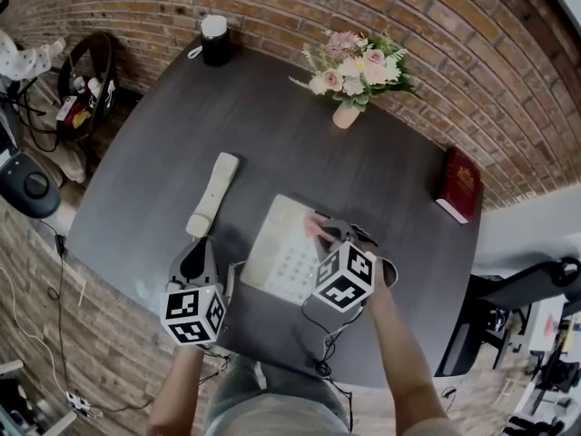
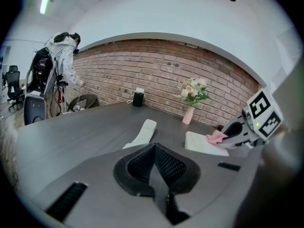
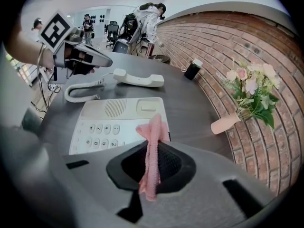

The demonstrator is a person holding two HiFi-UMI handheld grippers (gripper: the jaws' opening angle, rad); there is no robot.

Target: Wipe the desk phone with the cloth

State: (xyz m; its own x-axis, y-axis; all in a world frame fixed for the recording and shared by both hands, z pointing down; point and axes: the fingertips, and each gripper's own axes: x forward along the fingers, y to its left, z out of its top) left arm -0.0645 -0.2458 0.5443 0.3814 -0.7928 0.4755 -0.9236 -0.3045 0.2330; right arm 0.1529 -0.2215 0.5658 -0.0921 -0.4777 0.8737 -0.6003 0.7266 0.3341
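The cream desk phone base [image 1: 286, 248] [image 3: 118, 122] [image 2: 202, 142] lies near the table's front edge. Its handset [image 1: 212, 195] [image 3: 138, 78] [image 2: 142, 132] lies off the base to the left, joined by a coiled cord [image 3: 80, 90]. My right gripper [image 1: 320, 228] [image 3: 153, 139] is shut on a pink cloth [image 3: 152, 151] [image 1: 315, 224] [image 2: 216, 137], and the cloth's tip rests over the phone's right edge beside the keypad [image 3: 99, 134]. My left gripper [image 1: 195, 260] [image 2: 154, 163] hovers just left of the base near the handset's lower end, jaws shut with nothing between them.
A pink vase of flowers [image 1: 356, 75] [image 3: 249, 96] stands at the back of the dark table [image 1: 272, 134]. A black speaker [image 1: 215, 41] sits at the far left corner and a red book [image 1: 458, 184] at the right edge. A brick wall runs behind.
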